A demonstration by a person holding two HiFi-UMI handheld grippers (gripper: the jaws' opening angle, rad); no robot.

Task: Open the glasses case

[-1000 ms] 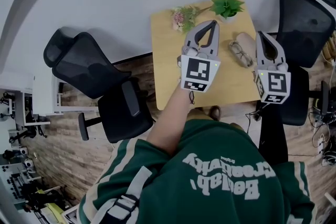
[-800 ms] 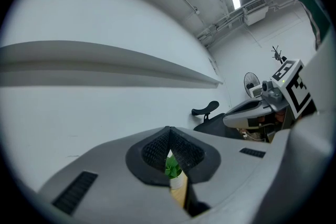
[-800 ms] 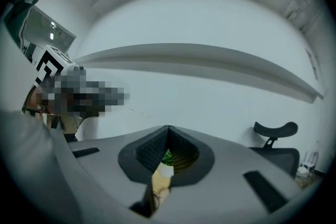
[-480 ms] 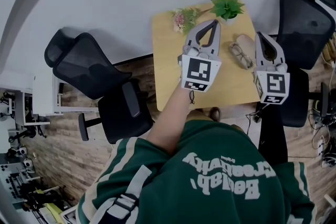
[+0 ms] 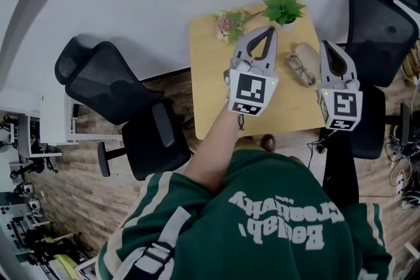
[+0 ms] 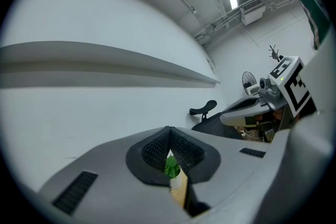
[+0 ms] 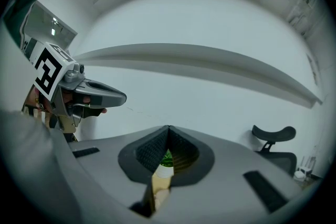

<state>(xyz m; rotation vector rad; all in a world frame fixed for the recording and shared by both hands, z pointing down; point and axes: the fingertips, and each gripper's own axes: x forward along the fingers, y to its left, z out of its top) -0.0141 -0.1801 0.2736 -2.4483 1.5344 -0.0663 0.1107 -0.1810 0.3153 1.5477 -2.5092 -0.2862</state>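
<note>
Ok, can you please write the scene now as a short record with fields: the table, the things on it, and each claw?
table: small wooden table by a white wall
on table: potted plant, flowers, tan glasses case, glasses lying by it
case state: not clear from here
left claw: shut, empty, held above the table
right claw: shut, empty, held near the table's right edge
contact with case: none
around: black office chair at left

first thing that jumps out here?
The left gripper and right gripper, both shut and empty, are held over a small wooden table. A green potted plant stands at its far edge. Glasses lie by a tan case near the right gripper.
</note>
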